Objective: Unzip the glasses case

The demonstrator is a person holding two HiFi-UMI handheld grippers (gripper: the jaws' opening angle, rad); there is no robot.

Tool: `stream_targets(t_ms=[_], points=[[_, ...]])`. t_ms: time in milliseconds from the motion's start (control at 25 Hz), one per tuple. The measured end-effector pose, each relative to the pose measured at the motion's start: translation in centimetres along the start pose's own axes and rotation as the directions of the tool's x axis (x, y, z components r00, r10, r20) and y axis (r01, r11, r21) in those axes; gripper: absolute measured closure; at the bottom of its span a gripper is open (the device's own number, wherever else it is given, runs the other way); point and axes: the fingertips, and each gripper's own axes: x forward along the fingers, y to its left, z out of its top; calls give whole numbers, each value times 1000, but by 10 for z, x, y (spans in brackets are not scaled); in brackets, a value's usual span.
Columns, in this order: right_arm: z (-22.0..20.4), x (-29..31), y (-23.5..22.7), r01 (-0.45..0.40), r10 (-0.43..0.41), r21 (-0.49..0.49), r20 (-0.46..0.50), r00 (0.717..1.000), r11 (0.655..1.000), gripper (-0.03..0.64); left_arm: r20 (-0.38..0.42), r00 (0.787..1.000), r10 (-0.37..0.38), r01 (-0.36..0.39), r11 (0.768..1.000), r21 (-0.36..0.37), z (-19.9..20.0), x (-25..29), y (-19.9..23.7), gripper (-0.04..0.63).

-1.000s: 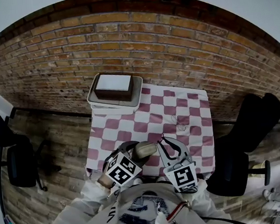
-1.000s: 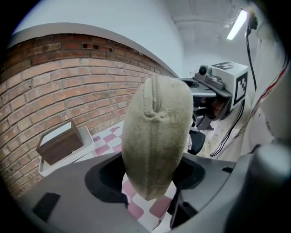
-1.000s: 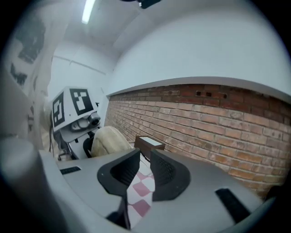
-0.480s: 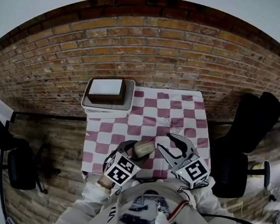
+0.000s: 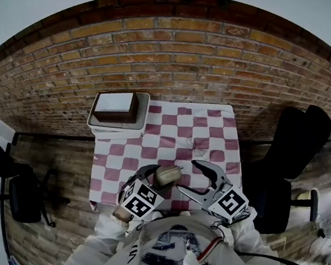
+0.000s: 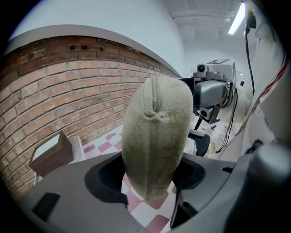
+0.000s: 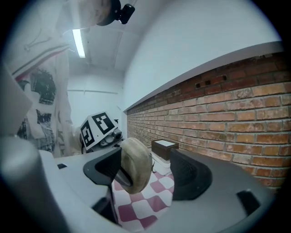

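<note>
Left hand-held gripper (image 5: 157,174) clamps glasses case (image 5: 170,174) above near edge of bench (image 5: 211,124). Right hand-held gripper (image 5: 187,175): jaws just opened wide, case end between, unpinched. Step likely regrasp on zip (image 6: 156,98); next needs fine pinch there.

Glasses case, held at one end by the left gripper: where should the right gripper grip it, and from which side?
Probably the free rounded end of the glasses case, from the person's right, jaws across its narrow thickness beside the zip seam. The left gripper clamps the other end; the right gripper, jaws just opened, straddles the free end.
</note>
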Motion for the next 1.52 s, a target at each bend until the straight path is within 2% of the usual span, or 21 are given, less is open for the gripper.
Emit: stream_targets(t_ms=[120, 320, 600, 1120, 1200, 1520], points=[[2, -2, 5, -61, 61, -23, -17, 998, 998, 288, -8, 1000, -8, 8, 1000, 22, 7, 8, -9, 311], [-2, -8, 2, -118, 111, -100, -74, 991, 988, 288, -15, 1000, -15, 15, 998, 59, 21, 18, -24, 311], [-12, -24, 9, -256, 234, -165, -142, 962, 952, 291, -40, 999, -35, 41, 987, 156, 32, 30, -51, 311], [-24, -40, 12, -312, 279, -208, -173, 944, 927, 295, -66, 996, -62, 74, 975, 208, 44, 45, -79, 311], [-25, -44, 12, -317, 282, -217, -180, 942, 923, 319, -67, 996, -67, 80, 974, 213, 46, 47, -82, 311], [-23, -51, 11, -312, 283, -219, -155, 947, 925, 331, -59, 995, -75, 87, 968, 234, 50, 51, -86, 311]])
